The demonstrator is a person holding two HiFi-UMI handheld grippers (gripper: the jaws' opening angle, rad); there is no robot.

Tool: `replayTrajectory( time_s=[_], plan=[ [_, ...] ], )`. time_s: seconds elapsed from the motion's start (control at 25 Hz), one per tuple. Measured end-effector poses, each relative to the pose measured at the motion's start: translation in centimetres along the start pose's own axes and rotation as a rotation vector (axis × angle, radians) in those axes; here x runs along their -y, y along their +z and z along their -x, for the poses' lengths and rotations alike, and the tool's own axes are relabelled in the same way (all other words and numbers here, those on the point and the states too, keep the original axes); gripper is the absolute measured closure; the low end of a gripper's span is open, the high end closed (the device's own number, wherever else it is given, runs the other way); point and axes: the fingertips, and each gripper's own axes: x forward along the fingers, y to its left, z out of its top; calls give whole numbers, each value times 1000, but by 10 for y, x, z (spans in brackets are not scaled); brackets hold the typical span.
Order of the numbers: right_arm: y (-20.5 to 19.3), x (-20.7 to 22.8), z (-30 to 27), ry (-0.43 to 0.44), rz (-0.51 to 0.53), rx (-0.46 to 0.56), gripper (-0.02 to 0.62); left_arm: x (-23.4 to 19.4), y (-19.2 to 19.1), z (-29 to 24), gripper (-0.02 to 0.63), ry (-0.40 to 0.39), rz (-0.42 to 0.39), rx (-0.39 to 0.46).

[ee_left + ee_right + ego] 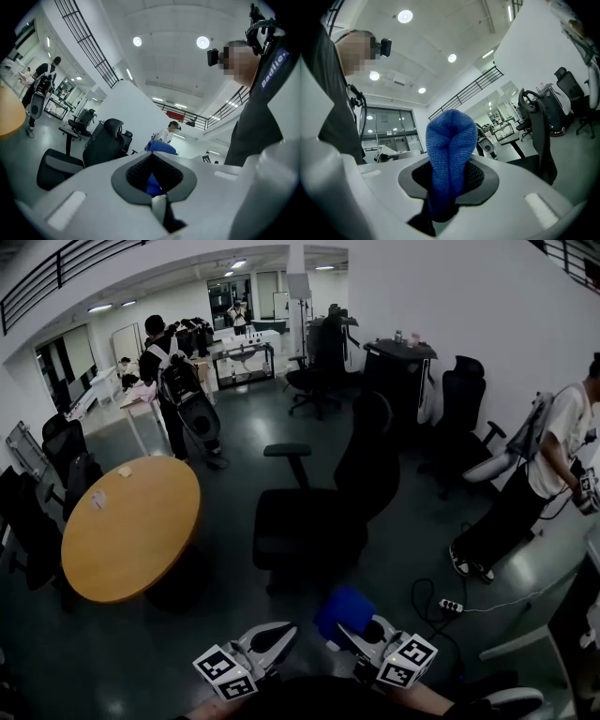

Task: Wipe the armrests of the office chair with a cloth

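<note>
One blue cloth (pixel 451 136) stands clamped in the right claw (pixel 449 180), bulging past its tips; the left claw (pixel 153 164) is clenched empty.

Blue, nubbly cloth (pixel 449 150), folded into a thick roll, pinched between the jaws of the right gripper (pixel 450 183) and sticking up out of them, top rounded and creased. Black office chair (pixel 323 521) upright on the grey floor beyond the cloth, tall backrest to the right, seat to the left. One armrest (pixel 287 451) in plain sight: flat dark pad on a slim post, apart from the cloth.
</note>
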Motion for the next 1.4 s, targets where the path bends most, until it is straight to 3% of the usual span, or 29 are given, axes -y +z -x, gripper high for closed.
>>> replayTrajectory(
  time_s=[0.84, 1.2, 1.4],
  plan=[
    [15, 82, 60, 70, -93, -21, 485, 26, -35, -89, 588, 119, 10, -36],
    [25, 112, 64, 45, -96, 0, 485, 15, -42, -123, 588, 89, 21, -58],
    [21, 128, 45, 12, -93, -15, 485, -13, -37, -132, 588, 54, 39, -58]
  ],
)
